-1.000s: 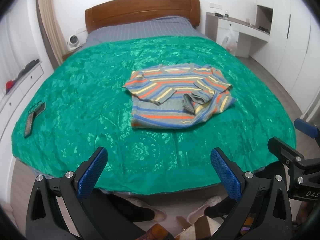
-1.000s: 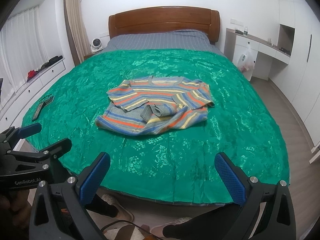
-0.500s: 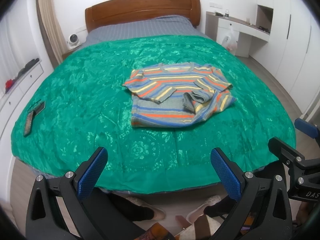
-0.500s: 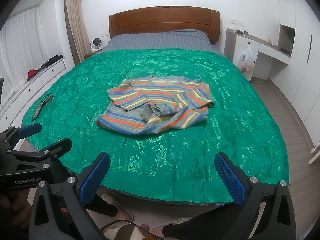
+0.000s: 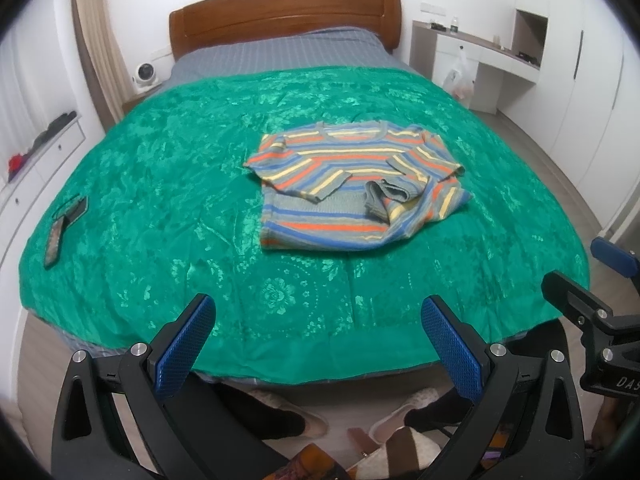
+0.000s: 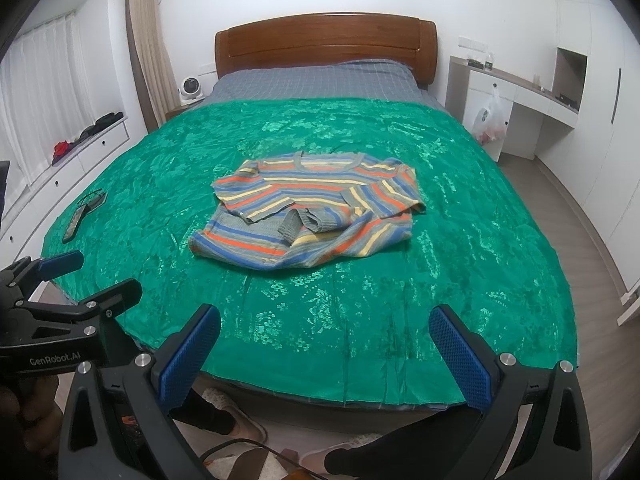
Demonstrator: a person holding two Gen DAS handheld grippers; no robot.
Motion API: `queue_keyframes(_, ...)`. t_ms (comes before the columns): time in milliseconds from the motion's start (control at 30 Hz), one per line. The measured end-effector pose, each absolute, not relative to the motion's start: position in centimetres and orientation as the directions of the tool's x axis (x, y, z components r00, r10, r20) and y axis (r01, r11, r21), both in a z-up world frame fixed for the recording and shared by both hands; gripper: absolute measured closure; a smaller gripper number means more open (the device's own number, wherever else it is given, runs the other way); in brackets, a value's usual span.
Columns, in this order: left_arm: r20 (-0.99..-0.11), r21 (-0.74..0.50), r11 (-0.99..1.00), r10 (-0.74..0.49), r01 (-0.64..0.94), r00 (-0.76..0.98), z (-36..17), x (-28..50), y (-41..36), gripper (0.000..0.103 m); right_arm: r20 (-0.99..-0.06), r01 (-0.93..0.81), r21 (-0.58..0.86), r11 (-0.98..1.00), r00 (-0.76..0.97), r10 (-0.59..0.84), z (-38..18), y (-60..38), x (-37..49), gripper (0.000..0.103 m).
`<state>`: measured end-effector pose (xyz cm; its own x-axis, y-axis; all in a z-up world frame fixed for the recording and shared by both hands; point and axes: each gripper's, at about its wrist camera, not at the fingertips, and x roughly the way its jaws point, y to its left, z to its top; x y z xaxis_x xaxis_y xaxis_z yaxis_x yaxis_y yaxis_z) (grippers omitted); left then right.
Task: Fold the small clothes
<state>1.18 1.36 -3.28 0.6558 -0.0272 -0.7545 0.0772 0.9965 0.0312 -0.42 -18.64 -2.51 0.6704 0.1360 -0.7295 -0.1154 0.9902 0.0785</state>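
Left hand-held gripper and right hand-held gripper hover wide open, empty, off the bed's foot; striped sweater lies mid-cover.

Between your left gripper and right gripper, both spread wide at the foot of the bed, and the striped sweater lies a bare band of green bedspread; nothing stands in that approach. You have open cover on both sides of the sweater. On your left, a remote control with a dark strap lies near the bed's edge, well apart from the sweater. The wooden headboard bounds the far end; the white desk stands to your right, off the bed.
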Motion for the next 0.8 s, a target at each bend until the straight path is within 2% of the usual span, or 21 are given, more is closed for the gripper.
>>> queue_keyframes(467, -0.755, 0.038, 0.997, -0.012, 0.062, 0.656, -3.3, 1.2, 1.9, 0.0, -0.75, -0.121, 0.066, 0.99, 0.649, 0.129, -3.0, -18.4, -0.2, 0.0)
queue_keyframes(800, -0.791, 0.024, 0.998, -0.013, 0.052, 0.611, -4.8, 2.2, 2.2, 0.0, -0.797, -0.047, -0.071, 0.996, 0.603, -0.028, -4.2, -18.5, 0.8, 0.0)
